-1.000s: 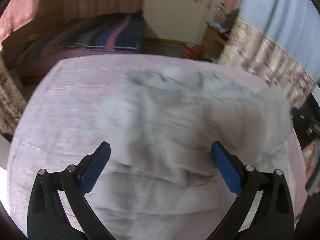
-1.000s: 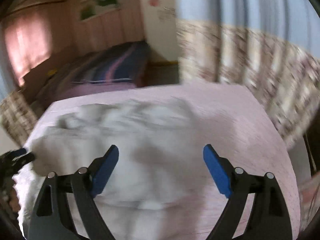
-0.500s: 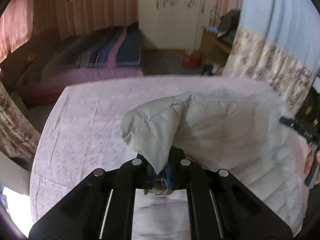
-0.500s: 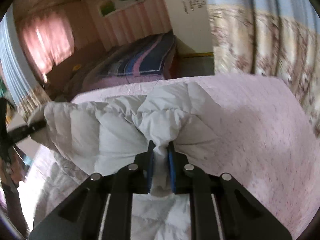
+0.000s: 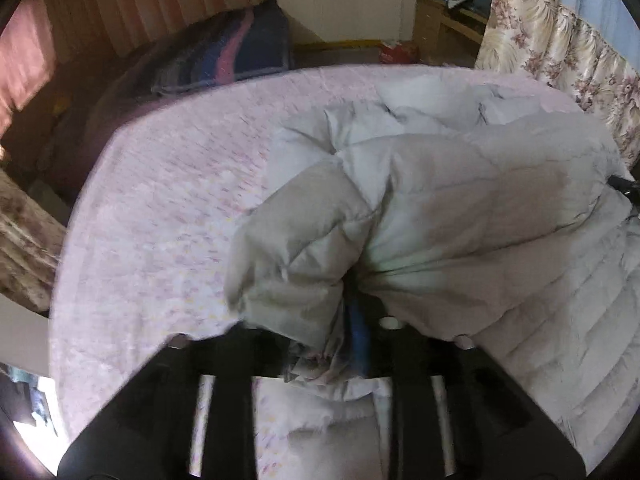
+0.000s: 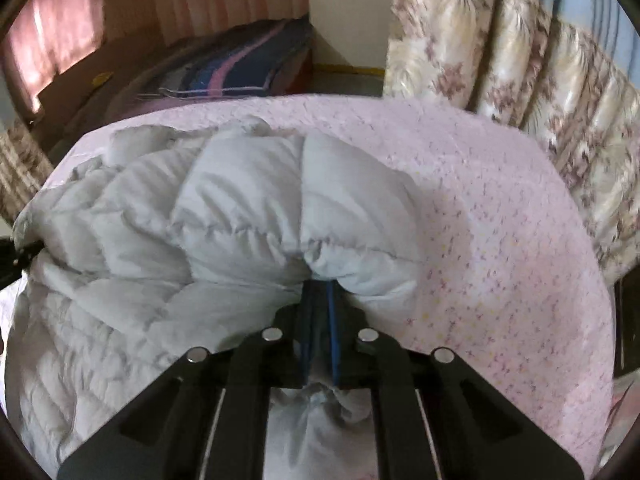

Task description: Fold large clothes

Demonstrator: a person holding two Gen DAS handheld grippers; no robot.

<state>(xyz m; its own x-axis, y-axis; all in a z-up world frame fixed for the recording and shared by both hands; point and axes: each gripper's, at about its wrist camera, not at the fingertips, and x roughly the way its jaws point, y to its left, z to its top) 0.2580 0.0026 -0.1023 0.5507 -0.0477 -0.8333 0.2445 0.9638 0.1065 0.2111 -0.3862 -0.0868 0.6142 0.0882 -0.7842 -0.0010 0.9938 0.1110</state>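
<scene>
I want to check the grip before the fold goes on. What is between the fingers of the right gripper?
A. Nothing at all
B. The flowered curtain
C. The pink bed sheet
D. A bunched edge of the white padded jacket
D: in the right wrist view the right gripper has its blue pads nearly together, and a bunched edge of the white padded jacket bulges out from between them.

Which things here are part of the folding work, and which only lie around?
Part of the job:
white puffer jacket
left gripper, jaws opening, fabric between
right gripper
pink bedsheet

Lying about:
striped blanket
floral curtain
</scene>
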